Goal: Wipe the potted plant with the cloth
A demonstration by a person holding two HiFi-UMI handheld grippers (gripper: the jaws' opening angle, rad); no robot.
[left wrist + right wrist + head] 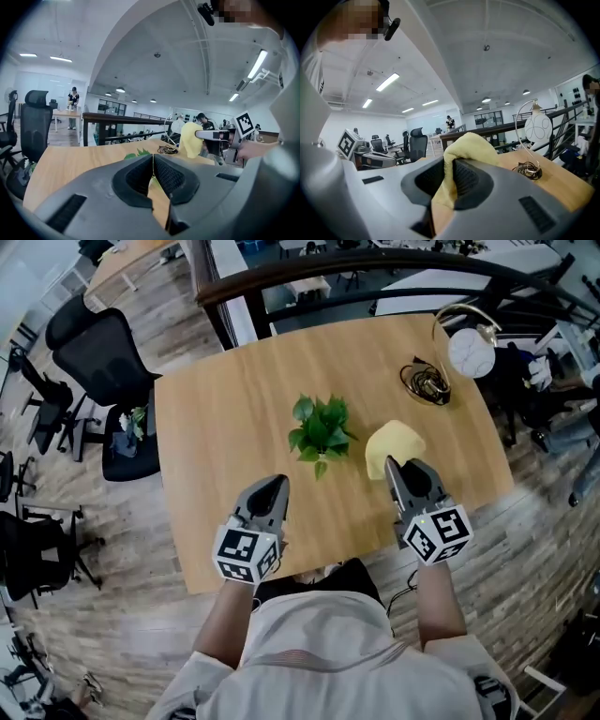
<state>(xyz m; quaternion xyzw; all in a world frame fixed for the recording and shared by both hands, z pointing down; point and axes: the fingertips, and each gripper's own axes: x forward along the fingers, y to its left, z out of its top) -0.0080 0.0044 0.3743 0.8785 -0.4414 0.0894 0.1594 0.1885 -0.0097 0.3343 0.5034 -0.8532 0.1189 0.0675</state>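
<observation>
A small green potted plant (320,432) stands near the middle of the wooden table (216,427). To its right my right gripper (394,465) is shut on a yellow cloth (392,447), which hangs above the tabletop; in the right gripper view the cloth (461,154) bulges up between the jaws. My left gripper (278,483) is shut with nothing between its jaws, near the table's front edge, short of the plant. The plant's leaves (140,152) peek over the left jaws, and the cloth (189,138) shows to the right.
A coil of dark cable (427,382) and a white globe lamp on a gold arch (470,351) sit at the table's far right corner. Black office chairs (98,357) stand left of the table. A dark railing (375,268) runs behind it.
</observation>
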